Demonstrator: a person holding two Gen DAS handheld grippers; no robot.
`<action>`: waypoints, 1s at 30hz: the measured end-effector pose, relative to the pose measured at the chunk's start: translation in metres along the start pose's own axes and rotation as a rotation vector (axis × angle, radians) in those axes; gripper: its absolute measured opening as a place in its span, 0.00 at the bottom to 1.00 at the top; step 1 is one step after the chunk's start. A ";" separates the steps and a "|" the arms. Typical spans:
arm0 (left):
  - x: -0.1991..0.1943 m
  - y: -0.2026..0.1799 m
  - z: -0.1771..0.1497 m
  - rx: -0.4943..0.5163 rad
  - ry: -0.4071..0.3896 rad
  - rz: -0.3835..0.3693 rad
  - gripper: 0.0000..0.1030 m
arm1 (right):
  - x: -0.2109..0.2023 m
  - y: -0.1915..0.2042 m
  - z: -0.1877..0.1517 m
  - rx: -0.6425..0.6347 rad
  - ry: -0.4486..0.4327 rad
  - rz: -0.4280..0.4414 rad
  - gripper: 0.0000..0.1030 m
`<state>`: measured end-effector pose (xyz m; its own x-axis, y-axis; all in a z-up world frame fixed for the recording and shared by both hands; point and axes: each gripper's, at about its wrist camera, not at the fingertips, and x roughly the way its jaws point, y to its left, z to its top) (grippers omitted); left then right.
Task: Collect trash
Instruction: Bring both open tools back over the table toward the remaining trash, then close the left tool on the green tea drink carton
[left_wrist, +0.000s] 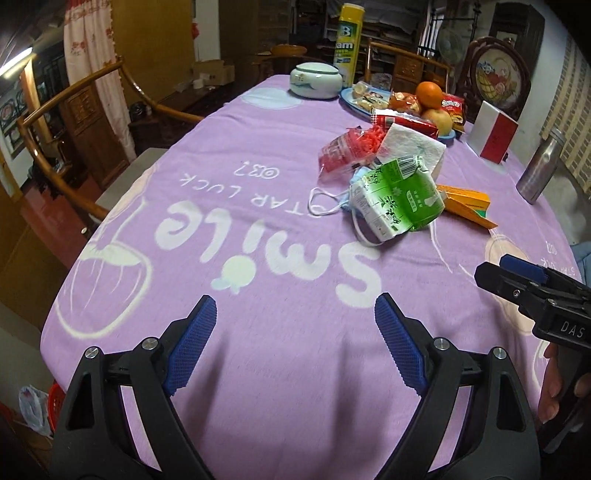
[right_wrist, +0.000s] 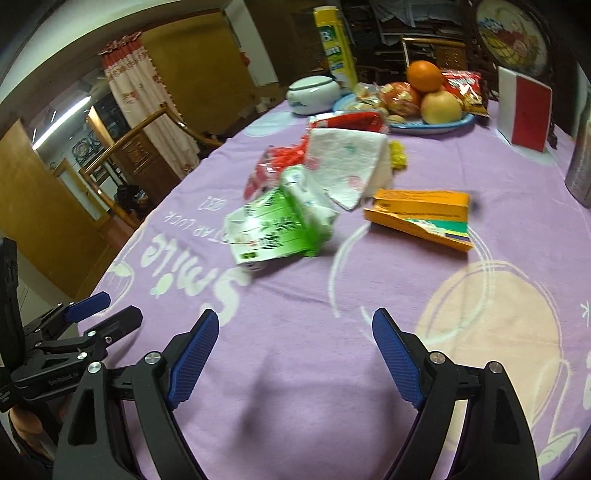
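Observation:
Trash lies in a heap mid-table: a crumpled green and white wrapper (left_wrist: 397, 197) (right_wrist: 280, 221), a blue face mask (left_wrist: 340, 206) under it, a white paper towel (left_wrist: 410, 147) (right_wrist: 347, 166), a red plastic wrapper (left_wrist: 345, 149) (right_wrist: 273, 162) and a flattened orange box (left_wrist: 467, 205) (right_wrist: 421, 216). My left gripper (left_wrist: 295, 317) is open and empty above the cloth, well short of the heap. My right gripper (right_wrist: 295, 332) is open and empty, also short of it. Each gripper shows in the other's view, the right at the right edge (left_wrist: 517, 284) and the left at the left edge (right_wrist: 99, 310).
A purple "Smile" tablecloth (left_wrist: 258, 184) covers the table. At the back stand a blue plate of fruit and snacks (right_wrist: 432, 125), a white lidded jar (left_wrist: 314, 79), a yellow canister (left_wrist: 347, 40), a red and white card (left_wrist: 495, 134) and a steel flask (left_wrist: 539, 166). Wooden chairs (left_wrist: 74, 122) stand left.

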<state>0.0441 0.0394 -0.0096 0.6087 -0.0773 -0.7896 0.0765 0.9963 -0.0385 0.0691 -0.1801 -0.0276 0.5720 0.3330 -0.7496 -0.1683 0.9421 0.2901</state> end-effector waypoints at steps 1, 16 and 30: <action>0.004 -0.002 0.002 0.002 0.005 0.002 0.82 | 0.001 -0.004 0.000 0.009 0.001 0.001 0.82; 0.037 -0.030 0.036 0.053 0.034 -0.004 0.82 | 0.004 -0.042 -0.002 0.119 -0.006 -0.034 0.83; 0.081 -0.064 0.082 0.191 0.053 0.010 0.82 | -0.002 -0.066 0.000 0.229 -0.027 -0.015 0.83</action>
<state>0.1528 -0.0332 -0.0207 0.5685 -0.0600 -0.8205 0.2216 0.9716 0.0825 0.0791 -0.2431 -0.0451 0.5947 0.3149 -0.7397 0.0253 0.9123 0.4087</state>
